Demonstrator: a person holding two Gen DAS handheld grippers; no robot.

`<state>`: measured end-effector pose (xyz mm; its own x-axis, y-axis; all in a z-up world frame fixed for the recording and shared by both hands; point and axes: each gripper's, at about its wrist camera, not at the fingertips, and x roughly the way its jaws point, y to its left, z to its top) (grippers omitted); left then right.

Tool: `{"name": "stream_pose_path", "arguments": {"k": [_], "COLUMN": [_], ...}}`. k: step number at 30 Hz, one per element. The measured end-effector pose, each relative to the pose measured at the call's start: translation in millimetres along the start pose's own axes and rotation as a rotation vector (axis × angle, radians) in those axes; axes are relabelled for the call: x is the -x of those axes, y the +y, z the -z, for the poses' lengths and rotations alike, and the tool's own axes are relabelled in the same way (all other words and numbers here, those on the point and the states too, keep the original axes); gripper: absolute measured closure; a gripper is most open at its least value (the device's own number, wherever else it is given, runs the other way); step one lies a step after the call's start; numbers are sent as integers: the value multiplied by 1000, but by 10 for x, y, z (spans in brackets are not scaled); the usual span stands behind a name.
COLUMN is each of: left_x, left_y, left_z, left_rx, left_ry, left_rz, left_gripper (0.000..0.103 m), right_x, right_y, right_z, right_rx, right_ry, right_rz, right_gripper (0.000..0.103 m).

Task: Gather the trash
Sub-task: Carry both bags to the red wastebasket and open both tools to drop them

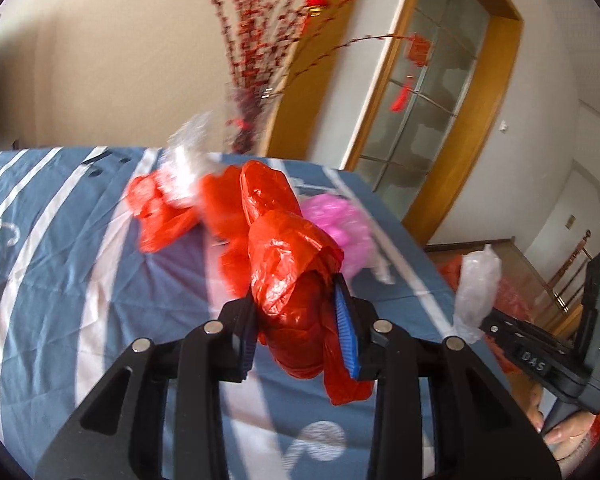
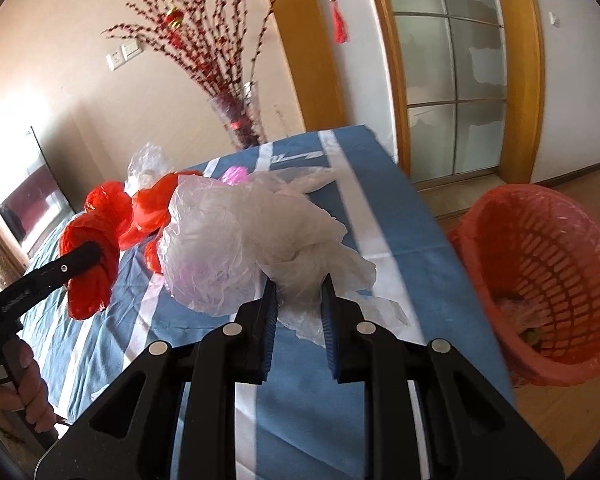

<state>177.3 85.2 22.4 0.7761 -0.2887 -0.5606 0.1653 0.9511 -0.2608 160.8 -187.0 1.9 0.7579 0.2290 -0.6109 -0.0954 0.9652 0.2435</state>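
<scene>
My left gripper [image 1: 296,292] is shut on a crumpled red plastic bag [image 1: 292,272], lifted above the blue striped tablecloth [image 1: 60,264]. My right gripper [image 2: 299,284] is shut on a crinkled clear-white plastic bag [image 2: 236,232] near the table's right edge. From the right wrist view the left gripper [image 2: 88,258] and its red bag [image 2: 92,280] hang at the left. More bags lie on the cloth: a red one [image 1: 156,216], a pink one [image 1: 340,224] and a clear one [image 2: 148,160]. A red mesh trash basket [image 2: 548,256] stands on the floor right of the table.
A glass vase of red branches [image 2: 236,120] stands at the table's far end. A wood-framed glass door [image 2: 452,80] is behind the basket. A dark screen [image 2: 28,192] leans on the left wall. A hand [image 2: 28,384] grips the left tool's handle.
</scene>
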Motion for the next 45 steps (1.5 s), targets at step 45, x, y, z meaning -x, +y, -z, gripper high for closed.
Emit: {"name": "stream_pose_path", "arguments": {"k": [45], "left_x": [-1577], "left_y": [-2542], "left_z": [220], "left_rx": [-255], "left_ry": [225], "left_rz": [392], "left_gripper": [68], "right_x": [548], "right_y": [-2076], "right_z": [-108], "right_rx": [-400], "right_ry": [-167], "right_rz": [336], "right_gripper": [81]}}
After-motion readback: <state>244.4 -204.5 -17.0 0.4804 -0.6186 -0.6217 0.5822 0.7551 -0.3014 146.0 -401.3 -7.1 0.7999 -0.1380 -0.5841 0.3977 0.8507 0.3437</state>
